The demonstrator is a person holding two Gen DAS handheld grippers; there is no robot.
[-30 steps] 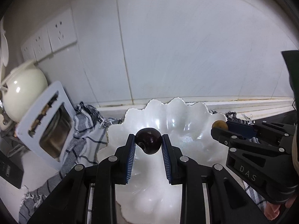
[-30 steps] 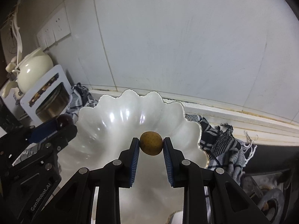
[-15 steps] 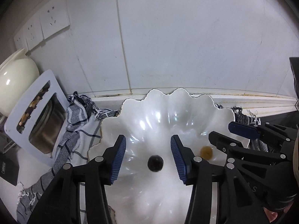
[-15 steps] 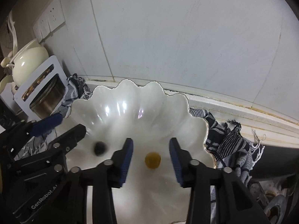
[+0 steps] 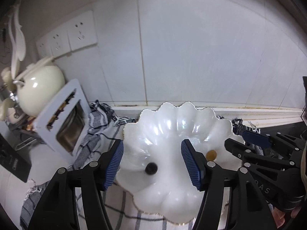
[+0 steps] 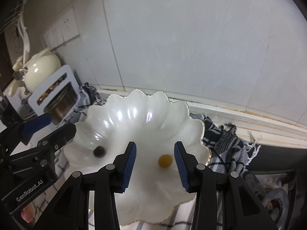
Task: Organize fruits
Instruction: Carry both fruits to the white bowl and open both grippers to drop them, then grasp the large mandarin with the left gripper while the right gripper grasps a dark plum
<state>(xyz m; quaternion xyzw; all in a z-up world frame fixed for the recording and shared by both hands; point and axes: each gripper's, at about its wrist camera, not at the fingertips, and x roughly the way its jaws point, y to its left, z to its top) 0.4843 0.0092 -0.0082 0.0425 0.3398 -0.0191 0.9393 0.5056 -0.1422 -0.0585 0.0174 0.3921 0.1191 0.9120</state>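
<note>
A: Where are the fruits sitting?

B: Both in the scalloped white bowl. Dark fruit low in the basin toward the left side, yellow fruit toward the right. Well apart from each other, neither touching a pad

A: Grippers?

B: Left gripper has jaws apart and opening further; the dark fruit shows in the gap between them but lies down on the bowl floor, clear of both pads. Right gripper jaws apart too, nothing clamped; the yellow fruit sits on the bowl below, nearer its right pad

A: Why the bowl there?

B: It rests on a striped cloth against the tiled wall, which likely keeps glossy china from sliding. The curved basin pulls round fruit toward the low middle, so I judge they won't roll out

A: Both tools angled down over it?

B: Yes, pointing down into the basin from the near side, one per fruit, side by side. Toaster and cream teapot stand off to the left, out of the way
</note>
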